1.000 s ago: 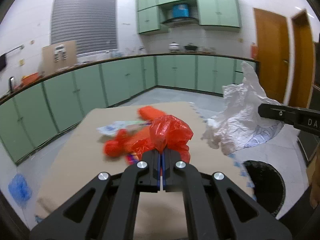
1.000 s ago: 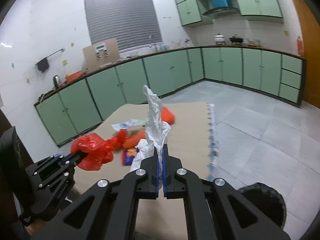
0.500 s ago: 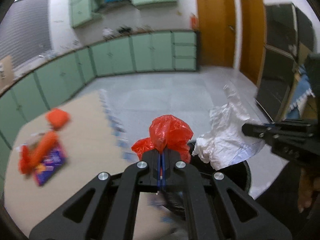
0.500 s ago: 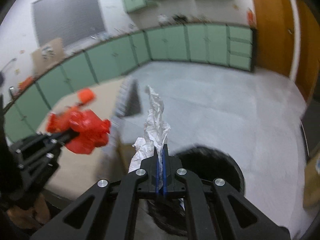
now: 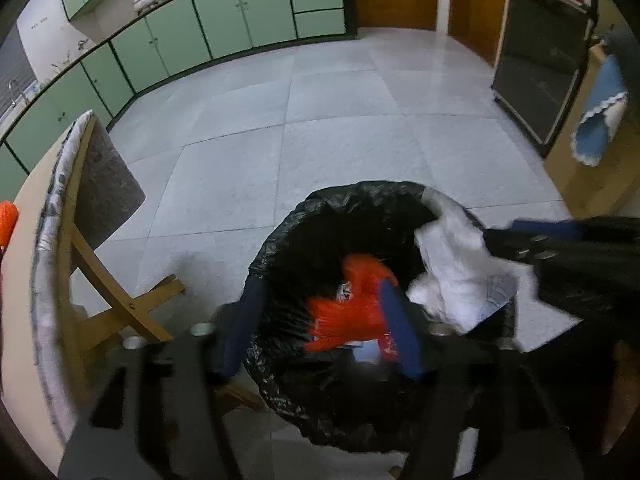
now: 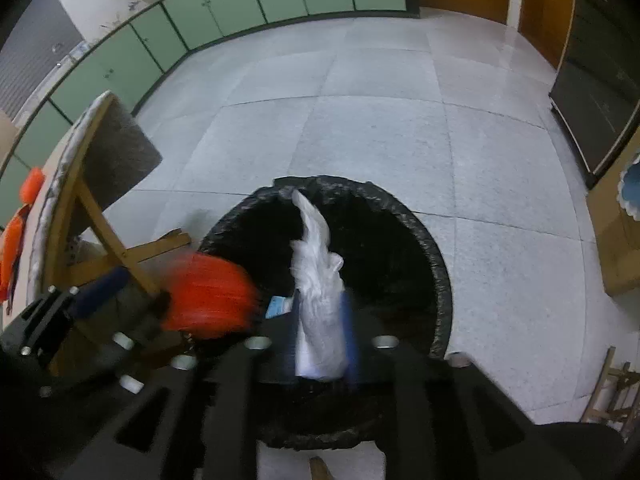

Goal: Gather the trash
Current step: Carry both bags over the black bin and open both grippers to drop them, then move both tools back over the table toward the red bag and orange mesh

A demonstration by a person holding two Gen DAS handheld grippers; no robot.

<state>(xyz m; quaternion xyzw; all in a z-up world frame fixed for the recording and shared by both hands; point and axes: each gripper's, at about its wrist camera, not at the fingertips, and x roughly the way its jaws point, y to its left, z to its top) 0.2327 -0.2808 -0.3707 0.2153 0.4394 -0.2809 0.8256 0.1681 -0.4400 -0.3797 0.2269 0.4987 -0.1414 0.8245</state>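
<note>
Below both grippers a trash bin [image 5: 348, 216] lined with a black bag is seen, standing on the grey tiled floor [image 5: 320, 120] beside a wooden-legged table [image 5: 24, 240]. The left gripper [image 5: 320, 320] is pointed steeply down over the bin's mouth, its jaws opening and set well apart; the red plastic bag [image 5: 352, 308] is caught between them in a motion blur, lying nearer the blue-padded finger on the right of that view, and whether it is touched by the pad cannot be told. The right gripper [image 6: 322, 328] is likewise held over the bin, its jaws opening, with the white plastic bag [image 6: 318, 280] standing upright between the two fingers and its upper tip reaching toward the bin's far rim. Seen from the left wrist, the white bag is hung over the bin's right edge, just beside the red one. More orange-red trash [image 6: 16, 236] is left on the table top.
</note>
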